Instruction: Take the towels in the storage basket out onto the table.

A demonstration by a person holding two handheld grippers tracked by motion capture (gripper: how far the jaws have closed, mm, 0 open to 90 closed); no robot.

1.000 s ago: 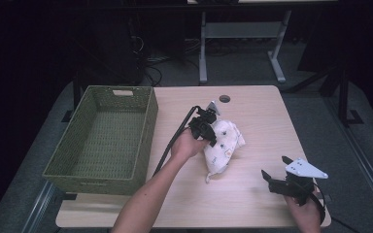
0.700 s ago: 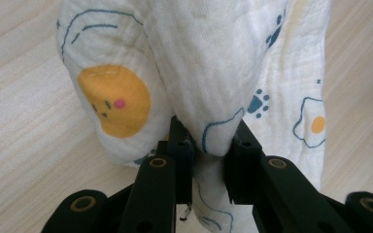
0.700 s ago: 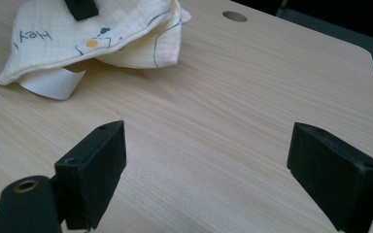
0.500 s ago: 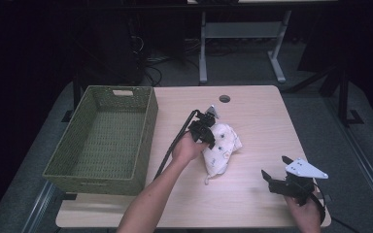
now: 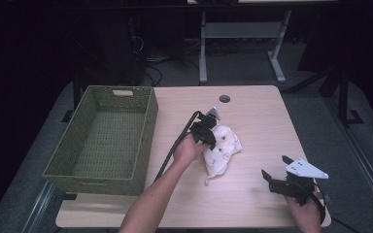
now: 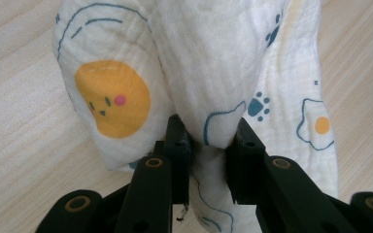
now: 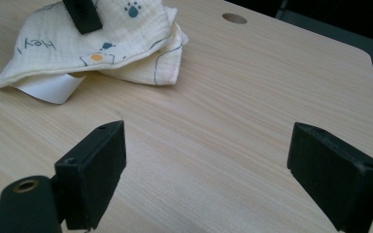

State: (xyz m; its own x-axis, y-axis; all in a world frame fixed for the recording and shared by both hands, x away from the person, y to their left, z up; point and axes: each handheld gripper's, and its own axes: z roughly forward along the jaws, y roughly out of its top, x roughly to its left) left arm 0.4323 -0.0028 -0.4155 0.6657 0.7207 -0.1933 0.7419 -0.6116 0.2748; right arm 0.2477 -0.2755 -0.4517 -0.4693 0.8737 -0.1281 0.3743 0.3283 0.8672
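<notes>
Your arms are bare to the elbow, each hand carrying a black two-jaw tool: the left tool (image 5: 205, 130) trails a thick black cable behind it, and the right tool (image 5: 278, 175) wears a grey three-cornered plate on top.

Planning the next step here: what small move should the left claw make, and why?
Probably lift a little: the left claw pinches a fold of the printed cloth, which lies bunched on the table beside the empty green basket.

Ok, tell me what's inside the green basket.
The green basket shows just its woven floor in the high view; nothing lies there. Its near wall hides a strip of the floor along that side.
</notes>
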